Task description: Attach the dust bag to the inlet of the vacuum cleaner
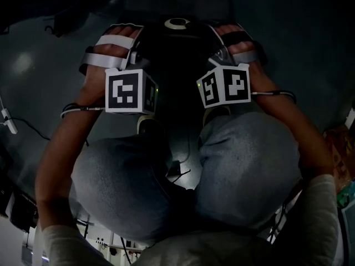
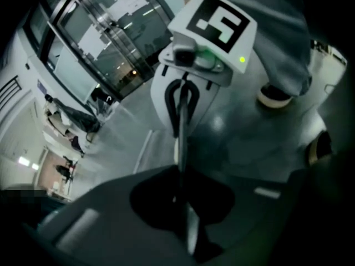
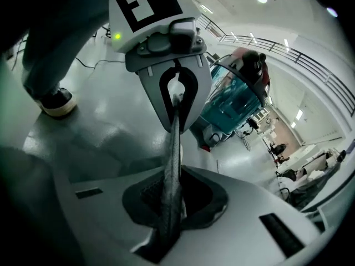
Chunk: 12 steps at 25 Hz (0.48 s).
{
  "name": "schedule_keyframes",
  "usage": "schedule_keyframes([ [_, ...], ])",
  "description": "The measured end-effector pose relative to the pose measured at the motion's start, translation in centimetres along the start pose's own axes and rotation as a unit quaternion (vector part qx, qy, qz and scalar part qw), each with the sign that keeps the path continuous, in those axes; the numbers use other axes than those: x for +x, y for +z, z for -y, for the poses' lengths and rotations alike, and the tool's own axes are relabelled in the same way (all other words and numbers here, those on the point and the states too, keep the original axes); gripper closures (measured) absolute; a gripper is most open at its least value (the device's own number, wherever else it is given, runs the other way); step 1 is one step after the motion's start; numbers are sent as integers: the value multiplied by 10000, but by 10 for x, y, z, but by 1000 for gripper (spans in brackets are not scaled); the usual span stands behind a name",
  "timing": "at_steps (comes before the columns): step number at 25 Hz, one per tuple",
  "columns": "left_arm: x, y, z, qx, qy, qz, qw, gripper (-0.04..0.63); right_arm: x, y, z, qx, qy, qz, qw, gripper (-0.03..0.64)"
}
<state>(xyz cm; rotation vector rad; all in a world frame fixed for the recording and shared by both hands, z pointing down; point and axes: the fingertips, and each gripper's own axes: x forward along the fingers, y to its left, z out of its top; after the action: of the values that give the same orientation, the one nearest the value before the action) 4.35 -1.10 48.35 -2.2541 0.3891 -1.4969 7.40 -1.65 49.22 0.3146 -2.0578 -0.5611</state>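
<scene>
A thin grey woven sheet, the dust bag (image 3: pixel 173 165), is seen edge-on and stretched between my two grippers, which face each other. My right gripper (image 3: pixel 169 223) is shut on one end. My left gripper (image 2: pixel 186 226) is shut on the other end, where the dust bag (image 2: pixel 179 148) shows as a narrow strip. In the head view both marker cubes, left (image 1: pixel 130 90) and right (image 1: pixel 224 85), hang over a black rounded body (image 1: pixel 172 54) with a pale ring (image 1: pixel 176 23) on top. The jaws and the bag are lost in the dark there.
The person crouches, jeans-clad knees (image 1: pixel 238 159) close under the grippers and a shoe (image 3: pixel 55 104) on the glossy grey floor. A cable (image 1: pixel 25 126) lies at the left. A glass wall (image 2: pixel 105 43) and a teal cart (image 3: pixel 236 96) stand farther off.
</scene>
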Motion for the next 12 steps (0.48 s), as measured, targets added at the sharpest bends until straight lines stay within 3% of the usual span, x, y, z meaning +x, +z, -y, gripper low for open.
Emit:
schedule_keyframes([
  [7, -76, 18, -59, -576, -515, -145, 9969, 569, -55, 51, 69, -497, 852, 611, 9932, 583],
  [12, -144, 28, -93, -1101, -848, -207, 9901, 569, -101, 101, 106, -462, 1437, 812, 9852, 583],
])
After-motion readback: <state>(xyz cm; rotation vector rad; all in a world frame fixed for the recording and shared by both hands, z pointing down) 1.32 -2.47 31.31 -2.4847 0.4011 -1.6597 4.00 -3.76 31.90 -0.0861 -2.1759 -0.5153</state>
